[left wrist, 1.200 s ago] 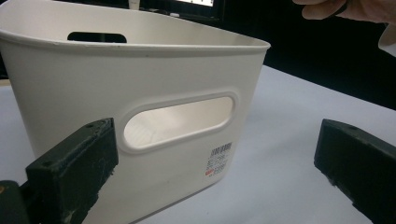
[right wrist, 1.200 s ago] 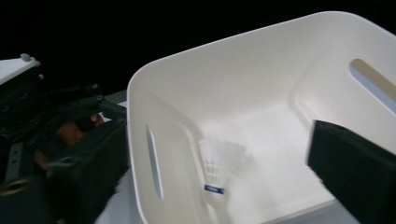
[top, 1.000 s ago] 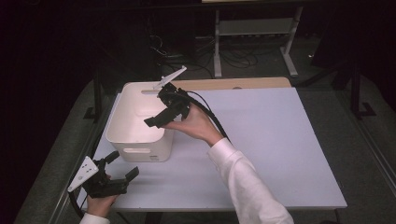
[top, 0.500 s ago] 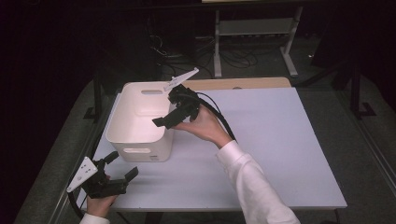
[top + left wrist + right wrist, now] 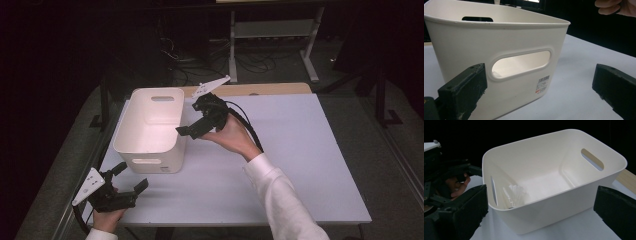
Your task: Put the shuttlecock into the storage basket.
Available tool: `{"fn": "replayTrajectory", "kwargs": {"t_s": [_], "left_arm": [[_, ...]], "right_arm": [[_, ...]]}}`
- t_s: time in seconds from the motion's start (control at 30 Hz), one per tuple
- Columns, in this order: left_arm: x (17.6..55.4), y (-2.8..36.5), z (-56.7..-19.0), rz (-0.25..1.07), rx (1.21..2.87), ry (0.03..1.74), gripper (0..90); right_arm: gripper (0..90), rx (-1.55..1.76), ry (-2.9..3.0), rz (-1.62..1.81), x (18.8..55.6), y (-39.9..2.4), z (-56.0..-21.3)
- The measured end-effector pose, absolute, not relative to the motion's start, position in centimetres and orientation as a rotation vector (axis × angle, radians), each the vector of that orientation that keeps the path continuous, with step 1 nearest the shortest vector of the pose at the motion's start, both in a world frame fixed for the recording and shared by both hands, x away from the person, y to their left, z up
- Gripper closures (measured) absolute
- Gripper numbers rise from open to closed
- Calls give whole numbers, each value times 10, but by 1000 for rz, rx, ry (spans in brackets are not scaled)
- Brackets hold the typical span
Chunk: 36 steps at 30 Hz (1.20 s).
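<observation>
Bin (image 5: pixel 150 127): white plastic, likely light, stiff, slick; grab at rim or handle slot (image 5: pixel 521 63). Both grippers, left (image 5: pixel 131 178) & right (image 5: pixel 187 131), are gaping wide, holding nothing.

The bin (image 5: pixel 150 131) is cream-white inside and out, with a small black-and-red barcode label (image 5: pixel 542 85) on its side wall. A clear crumpled wrapper (image 5: pixel 516 193) lies inside. Both grippers (image 5: pixel 192 128) (image 5: pixel 131 178) are black with pale grey plates. The counter (image 5: pixel 300 160) is pale lavender-white; the sleeve (image 5: pixel 285 200) is white.
</observation>
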<state>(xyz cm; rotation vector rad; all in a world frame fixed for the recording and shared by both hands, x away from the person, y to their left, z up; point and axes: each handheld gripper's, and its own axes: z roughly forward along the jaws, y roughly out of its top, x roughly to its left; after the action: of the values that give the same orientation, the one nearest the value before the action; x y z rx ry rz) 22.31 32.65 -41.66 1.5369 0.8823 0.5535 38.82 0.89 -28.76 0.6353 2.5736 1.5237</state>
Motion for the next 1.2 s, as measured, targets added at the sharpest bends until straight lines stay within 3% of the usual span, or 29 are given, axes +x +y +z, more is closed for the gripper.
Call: {"fn": "replayTrajectory", "kwargs": {"t_s": [1.2], "left_arm": [[225,326,-417,555,1548,887,0]], "right_arm": [[0,710,2489,1544,380,-63,-306]]}}
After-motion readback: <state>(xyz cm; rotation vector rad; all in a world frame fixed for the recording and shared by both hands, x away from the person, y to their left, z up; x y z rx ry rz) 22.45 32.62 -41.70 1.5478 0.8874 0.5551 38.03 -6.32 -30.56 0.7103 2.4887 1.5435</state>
